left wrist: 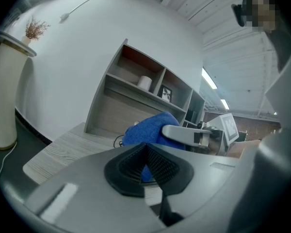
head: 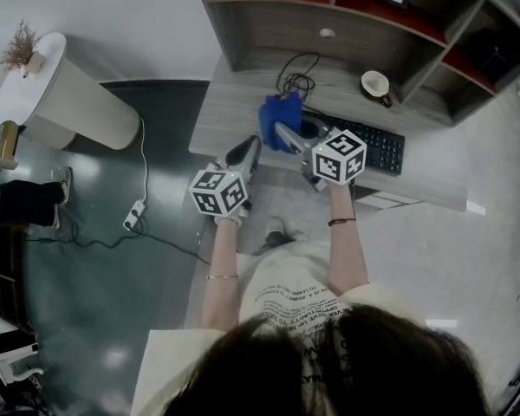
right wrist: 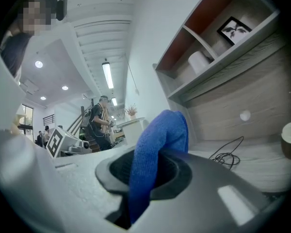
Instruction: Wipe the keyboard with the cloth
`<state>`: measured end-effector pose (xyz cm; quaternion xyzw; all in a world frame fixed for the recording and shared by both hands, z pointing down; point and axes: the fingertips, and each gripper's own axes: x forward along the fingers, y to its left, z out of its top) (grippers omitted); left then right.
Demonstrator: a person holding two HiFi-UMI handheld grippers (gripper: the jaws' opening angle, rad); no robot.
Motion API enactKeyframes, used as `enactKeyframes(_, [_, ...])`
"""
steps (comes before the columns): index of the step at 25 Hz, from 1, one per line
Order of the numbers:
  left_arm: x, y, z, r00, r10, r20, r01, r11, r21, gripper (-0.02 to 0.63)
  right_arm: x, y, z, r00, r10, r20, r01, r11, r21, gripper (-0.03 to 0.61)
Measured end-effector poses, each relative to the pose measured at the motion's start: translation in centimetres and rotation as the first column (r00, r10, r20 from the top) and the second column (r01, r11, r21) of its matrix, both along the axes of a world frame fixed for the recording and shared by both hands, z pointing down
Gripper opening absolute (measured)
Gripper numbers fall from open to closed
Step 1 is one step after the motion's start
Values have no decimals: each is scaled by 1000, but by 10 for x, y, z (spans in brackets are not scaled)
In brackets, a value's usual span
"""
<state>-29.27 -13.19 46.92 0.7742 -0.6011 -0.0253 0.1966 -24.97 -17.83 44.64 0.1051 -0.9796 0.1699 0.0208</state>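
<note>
The right gripper (head: 288,133) is clenched on a blue cloth (head: 278,112). In the right gripper view the cloth (right wrist: 161,136) runs up between the jaws and folds over above them. From the head view, the cloth hangs over the left end of a black keyboard (head: 378,147), which lies along the front edge of the desk (head: 234,102), toward its right side. No view shows whether the cloth touches the keys.

The left gripper (head: 244,152) is at the front edge of the desk, just left of the cloth and apart from it. In the left gripper view its jaws (left wrist: 146,152) are pressed together with nothing between them. The cloth (left wrist: 146,129) and the other gripper (left wrist: 185,134) show beyond them.

Farther back on the desk, a coiled dark cable (head: 296,80) lies near the middle of the rear edge. A cup (head: 375,84) sits toward the rear right corner. Open shelves (head: 347,17) rise from the back of the desk and hold a white roll and a framed picture.
</note>
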Motion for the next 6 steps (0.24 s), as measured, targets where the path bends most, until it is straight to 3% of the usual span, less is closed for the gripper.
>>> enactKeyframes(6, [-2,2,-8,1000,-8,19,8,1000,19,2,0,3,-6,1000,-2,4,2,1000,12,58])
